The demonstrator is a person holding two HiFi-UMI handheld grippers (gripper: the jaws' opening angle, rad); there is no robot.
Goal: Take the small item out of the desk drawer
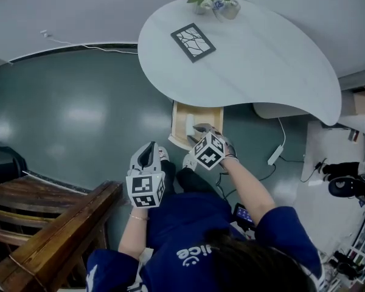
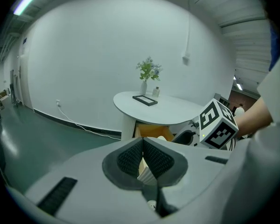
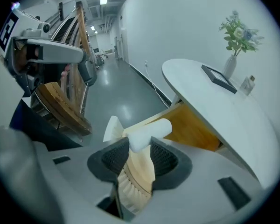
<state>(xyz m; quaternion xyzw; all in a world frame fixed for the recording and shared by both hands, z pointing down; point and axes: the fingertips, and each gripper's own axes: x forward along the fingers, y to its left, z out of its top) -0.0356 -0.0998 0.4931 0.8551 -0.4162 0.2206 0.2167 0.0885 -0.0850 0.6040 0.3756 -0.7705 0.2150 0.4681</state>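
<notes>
The left gripper (image 1: 149,156) is held near the body, its jaws pressed together on nothing. A small white roll (image 3: 148,132) is pinched by the right gripper (image 3: 139,148) at the front edge of the open wooden drawer (image 1: 188,115), under the white table (image 1: 261,66).

Likely a lab hall: bare floor (image 1: 79,114), lone desk (image 1: 261,59)

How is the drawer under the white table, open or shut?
Open. The drawer juts out past the table edge, and its pale wooden inside shows from above.
</notes>
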